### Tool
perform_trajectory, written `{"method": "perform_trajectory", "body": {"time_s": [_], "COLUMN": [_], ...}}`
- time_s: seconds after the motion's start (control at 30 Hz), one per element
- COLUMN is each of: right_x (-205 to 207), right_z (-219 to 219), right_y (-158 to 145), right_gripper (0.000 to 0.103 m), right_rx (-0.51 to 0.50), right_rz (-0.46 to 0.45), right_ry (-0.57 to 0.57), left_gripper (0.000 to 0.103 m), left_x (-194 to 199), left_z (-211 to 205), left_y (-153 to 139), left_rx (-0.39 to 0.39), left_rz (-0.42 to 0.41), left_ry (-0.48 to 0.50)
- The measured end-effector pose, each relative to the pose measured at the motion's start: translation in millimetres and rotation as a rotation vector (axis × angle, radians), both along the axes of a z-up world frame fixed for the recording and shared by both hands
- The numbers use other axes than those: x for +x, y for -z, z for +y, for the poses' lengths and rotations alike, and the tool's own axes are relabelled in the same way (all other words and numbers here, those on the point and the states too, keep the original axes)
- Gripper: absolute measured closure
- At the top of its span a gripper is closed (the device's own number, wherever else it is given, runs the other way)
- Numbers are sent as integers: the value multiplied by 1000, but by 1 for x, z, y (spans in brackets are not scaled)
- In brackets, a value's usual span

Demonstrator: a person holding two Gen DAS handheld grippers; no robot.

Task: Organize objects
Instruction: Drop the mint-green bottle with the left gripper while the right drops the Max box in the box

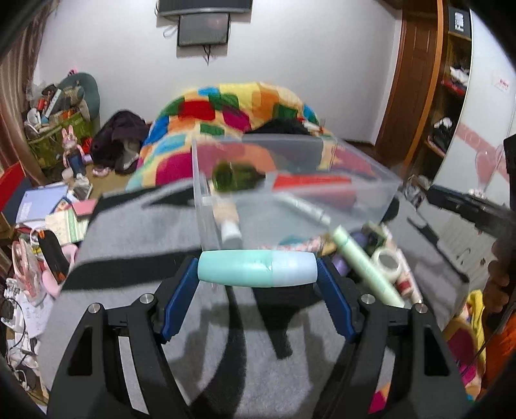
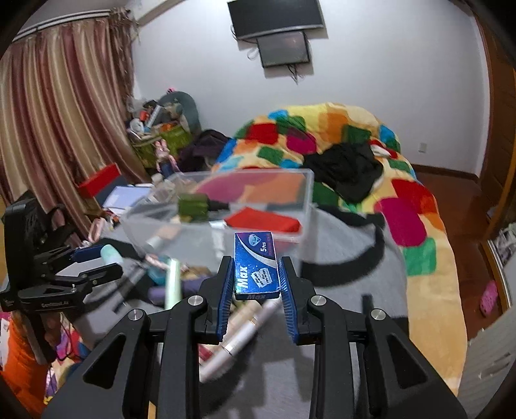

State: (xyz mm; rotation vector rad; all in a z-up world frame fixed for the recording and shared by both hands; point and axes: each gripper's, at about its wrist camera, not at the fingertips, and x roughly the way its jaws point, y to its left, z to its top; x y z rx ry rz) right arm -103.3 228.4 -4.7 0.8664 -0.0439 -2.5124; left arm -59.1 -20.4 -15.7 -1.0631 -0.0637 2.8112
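We saw a clear plastic bin (image 1: 290, 180) standing on a grey blanket (image 1: 135, 232), with a dark green bottle (image 1: 232, 175), a red packet (image 1: 309, 182) and a white-capped tube (image 1: 227, 222) blurred inside it. Beside the bin lay a loose pile: a pale green tube (image 1: 364, 264), a roll of tape (image 1: 387, 261) and other small things we could not make out. The blanket covered a bed, and past it lay a patchwork quilt (image 2: 338, 135) with black clothing (image 2: 348, 170) on top. Striped curtains (image 2: 58, 122) hung at one side, and a screen (image 2: 277, 16) was mounted on the white wall.

Our left gripper (image 1: 257, 270) had its jaws spread wide, clamping a teal capsule (image 1: 257, 269) end to end, just in front of the bin's near wall. Our right gripper (image 2: 256, 274) had its jaws narrowly apart, pressed on the long sides of a blue box (image 2: 255, 266) marked "Max", held above the pile near the bin.
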Motion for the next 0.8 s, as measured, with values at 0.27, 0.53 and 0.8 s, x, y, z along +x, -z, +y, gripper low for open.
{"method": "perform_trajectory", "body": {"time_s": [0.27,0.53,0.8], "right_x": [-22,-52,-73], "right_z": [-26,-34,-45], "right_y": [-11,-2,4], "right_gripper": [78,78,78], "right_rx": [-29,-27,27], "right_rz": [13,-37,-72], "right_ry": [-27,-16,-9], "left_gripper": [30,30,30], "left_x": [-23,-47,-70], "left_z": [-1,2,9], "left_y": [-26,-26,-17], "left_rx": [25,23,-2], "left_rz": [65,50,5], "left_ry": [-24,-27,-9]}}
